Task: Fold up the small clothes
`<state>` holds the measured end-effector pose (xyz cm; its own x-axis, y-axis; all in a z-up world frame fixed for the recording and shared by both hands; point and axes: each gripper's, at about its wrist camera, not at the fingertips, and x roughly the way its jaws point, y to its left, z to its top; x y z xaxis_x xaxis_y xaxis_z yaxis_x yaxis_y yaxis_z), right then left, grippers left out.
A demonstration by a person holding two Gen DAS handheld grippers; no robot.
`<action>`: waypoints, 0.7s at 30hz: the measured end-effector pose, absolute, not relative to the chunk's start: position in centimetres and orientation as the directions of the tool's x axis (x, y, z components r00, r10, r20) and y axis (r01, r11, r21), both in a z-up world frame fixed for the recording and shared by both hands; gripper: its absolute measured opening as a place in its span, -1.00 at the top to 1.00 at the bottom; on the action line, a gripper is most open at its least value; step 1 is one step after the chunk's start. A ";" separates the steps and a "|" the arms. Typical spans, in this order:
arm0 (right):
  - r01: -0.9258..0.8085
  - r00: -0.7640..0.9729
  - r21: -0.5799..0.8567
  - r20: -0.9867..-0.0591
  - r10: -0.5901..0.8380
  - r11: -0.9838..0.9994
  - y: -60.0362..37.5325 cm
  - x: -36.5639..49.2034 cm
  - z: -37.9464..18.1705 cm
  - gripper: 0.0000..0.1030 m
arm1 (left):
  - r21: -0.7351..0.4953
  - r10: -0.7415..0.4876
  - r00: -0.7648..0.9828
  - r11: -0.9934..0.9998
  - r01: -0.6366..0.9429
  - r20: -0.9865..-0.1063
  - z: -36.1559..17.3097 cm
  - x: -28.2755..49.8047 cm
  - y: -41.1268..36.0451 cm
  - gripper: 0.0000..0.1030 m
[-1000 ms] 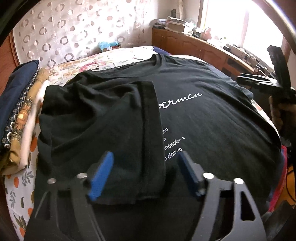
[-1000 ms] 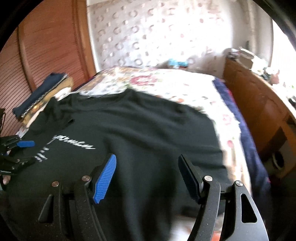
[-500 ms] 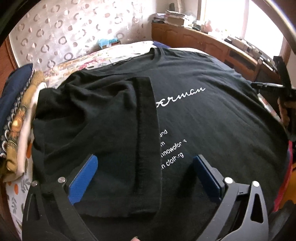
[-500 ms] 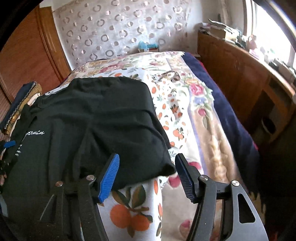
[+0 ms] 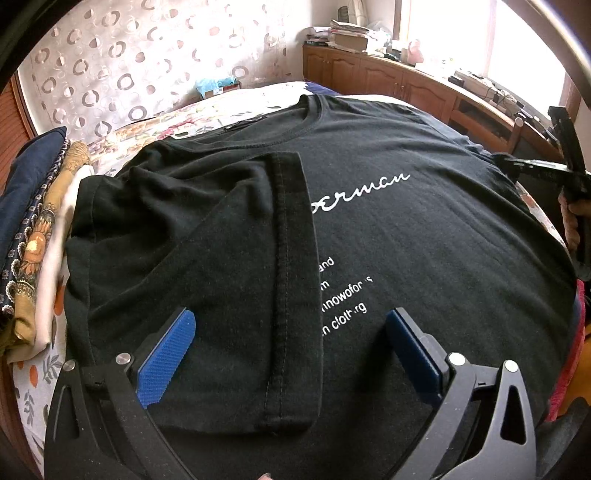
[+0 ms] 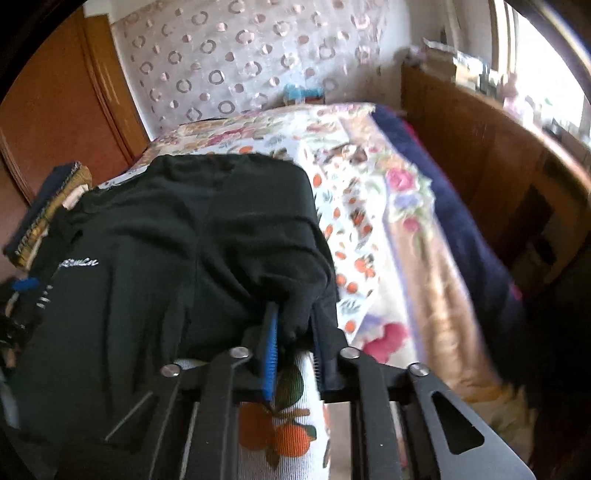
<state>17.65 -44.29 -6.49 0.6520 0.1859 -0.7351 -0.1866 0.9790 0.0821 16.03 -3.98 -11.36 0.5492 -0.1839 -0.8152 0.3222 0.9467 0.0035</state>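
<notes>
Right gripper just closed on black T-shirt | left gripper wide | floral bedspread

Two hand-held grippers share one build: the left gripper and right gripper have matte black, speckled frames with triangular cut-outs, silver round-head screws at the finger pivots, and ribbed blue pads lining each black finger. Fingertips of a hand show at 3 o'clock.

Floral bedspread – centre frame. Folded clothes stack – left edge. Wooden cabinet with piled books, upper right. Patterned curtain, upper left.
</notes>
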 end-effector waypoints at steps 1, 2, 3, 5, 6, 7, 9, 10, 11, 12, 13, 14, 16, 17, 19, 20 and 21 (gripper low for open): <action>-0.186 0.670 0.067 -0.722 0.176 0.980 -44.0 17.5 -6.1 0.77 | 0.004 -0.184 0.549 0.947 0.323 -0.815 -11.4 16.0 -4.0 -0.99; -0.187 0.689 0.051 -0.704 0.169 0.981 -43.6 17.2 -5.5 0.78 | 0.003 -0.184 0.548 0.946 0.323 -0.816 -11.3 16.0 -3.9 -0.99; -0.194 0.706 0.037 -0.688 0.165 0.980 -43.1 17.0 -4.9 0.78 | 0.002 -0.185 0.548 0.947 0.322 -0.816 -11.4 16.0 -3.8 -0.99; -0.222 0.733 0.012 -0.658 0.175 0.975 -41.9 16.5 -3.8 0.78 | 0.010 -0.176 0.553 0.948 0.317 -0.814 -11.3 15.9 -3.8 -0.99; -0.242 0.739 0.007 -0.647 0.189 0.970 -41.1 16.1 -3.3 0.78 | 0.019 -0.169 0.558 0.949 0.315 -0.812 -11.3 15.8 -3.8 -0.99; -0.267 0.741 0.003 -0.639 0.207 0.964 -40.2 15.9 -2.8 0.78 | 0.025 -0.164 0.564 0.950 0.312 -0.810 -11.2 15.7 -3.8 -0.99; -0.313 0.739 -0.003 -0.629 0.241 0.950 -38.5 14.9 -2.4 0.78 | 0.036 -0.160 0.588 0.951 0.308 -0.793 -10.7 15.3 -3.7 -0.99; -0.338 0.733 -0.002 -0.628 0.262 0.941 -37.7 14.8 -2.4 0.78 | 0.035 -0.163 0.600 0.952 0.304 -0.783 -10.4 15.0 -3.5 -0.99; -0.364 0.723 -0.002 -0.630 0.282 0.931 -36.8 14.5 -2.5 0.78 | 0.033 -0.164 0.610 0.954 0.299 -0.775 -10.0 14.9 -3.5 -0.99; -0.389 0.708 0.003 -0.638 0.302 0.921 -35.9 14.3 -2.9 0.78 | 0.031 -0.164 0.634 0.958 0.285 -0.756 -9.4 14.5 -3.1 -0.99; -0.415 0.687 0.010 -0.652 0.321 0.910 -35.0 14.1 -3.4 0.78 | 0.029 -0.165 0.655 0.961 0.275 -0.737 -8.8 14.2 -2.9 -0.99; -0.431 0.669 0.013 -0.666 0.329 0.902 -34.4 14.2 -4.1 0.78 | 0.026 -0.167 0.680 0.964 0.263 -0.714 -8.0 13.7 -2.6 -0.99; -0.443 0.639 0.017 -0.695 0.329 0.897 -33.4 14.0 -5.4 0.78 | 0.019 -0.173 0.723 0.968 0.250 -0.669 -6.6 12.7 -2.1 -0.99; -0.450 0.632 0.018 -0.700 0.332 0.893 -33.1 13.9 -5.8 0.78 | 0.016 -0.176 0.745 0.970 0.243 -0.643 -5.9 12.1 -1.9 -0.99; -0.458 0.622 0.008 -0.711 0.327 0.889 -32.7 13.7 -6.8 0.78 | 0.019 -0.160 0.778 0.976 0.216 -0.608 -5.0 11.2 -1.7 -0.99; -0.454 0.624 0.000 -0.714 0.318 0.891 -32.3 13.9 -7.0 0.77 | 0.017 -0.153 0.793 0.979 0.202 -0.589 -4.5 10.7 -1.5 -0.99; -0.450 0.623 -0.005 -0.719 0.309 0.893 -32.3 14.4 -7.4 0.77 | 0.011 -0.156 0.801 0.980 0.199 -0.578 -4.2 10.4 -1.3 -0.99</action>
<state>14.44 -32.32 -7.42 0.6226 0.3093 -0.7188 -0.4499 0.8930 -0.0054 10.40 -1.34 -4.17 0.8008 -0.1563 -0.5782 0.1993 0.9799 0.0113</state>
